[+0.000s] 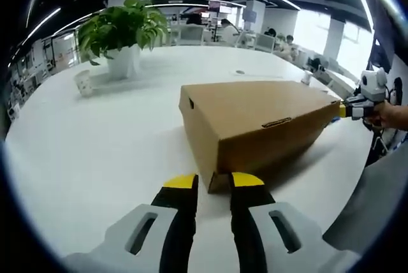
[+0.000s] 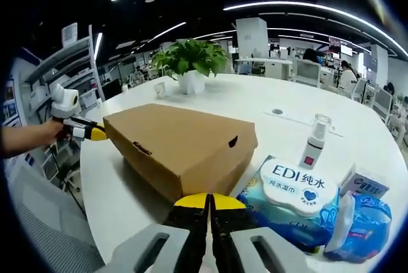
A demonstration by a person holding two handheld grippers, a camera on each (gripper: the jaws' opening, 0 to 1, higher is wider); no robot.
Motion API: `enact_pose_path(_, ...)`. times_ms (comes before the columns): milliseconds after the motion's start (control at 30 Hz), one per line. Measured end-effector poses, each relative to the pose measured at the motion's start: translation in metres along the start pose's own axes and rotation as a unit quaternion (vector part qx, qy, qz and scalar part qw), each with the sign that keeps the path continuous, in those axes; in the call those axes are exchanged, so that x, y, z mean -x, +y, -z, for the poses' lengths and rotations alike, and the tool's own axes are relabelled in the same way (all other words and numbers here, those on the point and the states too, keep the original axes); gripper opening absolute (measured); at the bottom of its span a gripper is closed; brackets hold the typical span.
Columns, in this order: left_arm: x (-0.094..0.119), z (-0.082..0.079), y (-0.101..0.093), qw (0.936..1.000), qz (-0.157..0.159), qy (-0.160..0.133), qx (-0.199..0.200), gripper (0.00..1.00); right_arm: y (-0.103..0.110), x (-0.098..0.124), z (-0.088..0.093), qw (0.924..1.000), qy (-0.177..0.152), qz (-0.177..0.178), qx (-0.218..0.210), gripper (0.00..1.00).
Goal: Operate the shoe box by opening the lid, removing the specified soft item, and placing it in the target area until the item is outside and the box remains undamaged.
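Box: the brown corrugated cardboard shoe box [image 1: 258, 124] lies flat on the round white surface [image 1: 95, 152], its lid down; a slot-shaped tab cut shows on one long side wall.
Left gripper: the grey and black left gripper with yellow tips [image 1: 213, 182] sits at one end corner of the box; its fingers [image 1: 181, 182] stand a little apart with a narrow gap of white surface between them, gripping nothing. In the right gripper view it comes in from the left, its yellow tip at the far end of the box, held by a person's hand [image 2: 44, 134].
Right gripper: the matching right gripper [image 2: 209, 202] rests at the opposite end of the box, fingers [image 2: 191, 201] pressed together, nothing between them. In the left gripper view it touches the far corner of the box.
Beside the box: a blue soft pack of wet wipes with a white oval lid [image 2: 294, 199] lies just beside the box, near the right gripper; a small clear spray bottle [image 2: 314, 143] stands behind it; another blue plastic packet [image 2: 363, 219] lies near the surface edge with a small white carton [image 2: 363, 181] just beside it.
Far side: a green leafy plant in a white pot [image 1: 121, 34] stands toward the far edge; a white paper cup [image 1: 83, 83] is near it.
Soft item: hidden; I cannot tell what the closed box holds.
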State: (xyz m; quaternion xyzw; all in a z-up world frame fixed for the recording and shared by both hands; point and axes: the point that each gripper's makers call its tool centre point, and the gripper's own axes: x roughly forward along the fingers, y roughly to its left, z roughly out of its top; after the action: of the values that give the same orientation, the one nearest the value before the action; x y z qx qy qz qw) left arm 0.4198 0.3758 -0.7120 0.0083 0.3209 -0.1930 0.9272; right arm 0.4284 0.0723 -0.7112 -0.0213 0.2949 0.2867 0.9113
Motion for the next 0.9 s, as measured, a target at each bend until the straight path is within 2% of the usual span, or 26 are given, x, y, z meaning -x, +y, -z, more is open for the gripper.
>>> enact_pose_path(500,0.001,0.007,0.000,1.0000,0.001,0.005,-0.001,0.20,-0.005,0.007,0.007,0.9998,0.007,0.000,0.017,0.00)
enact_pose_path(633,0.004,0.010,0.002,1.0000,0.001,0.007,-0.001,0.21,-0.005,0.011,0.005,0.9998,0.002,-0.007,0.021,0.04)
enact_pose_path(767,0.008,0.006,0.003,1.0000,0.002,-0.001,-0.002,0.23,-0.002,0.013,-0.004,0.9995,-0.012,-0.018,0.023,0.10)
enact_pose_path(900,0.011,-0.004,0.003,0.9999,0.004,-0.011,-0.009,0.25,-0.003,0.012,-0.006,0.9992,-0.013,-0.020,0.032,0.11)
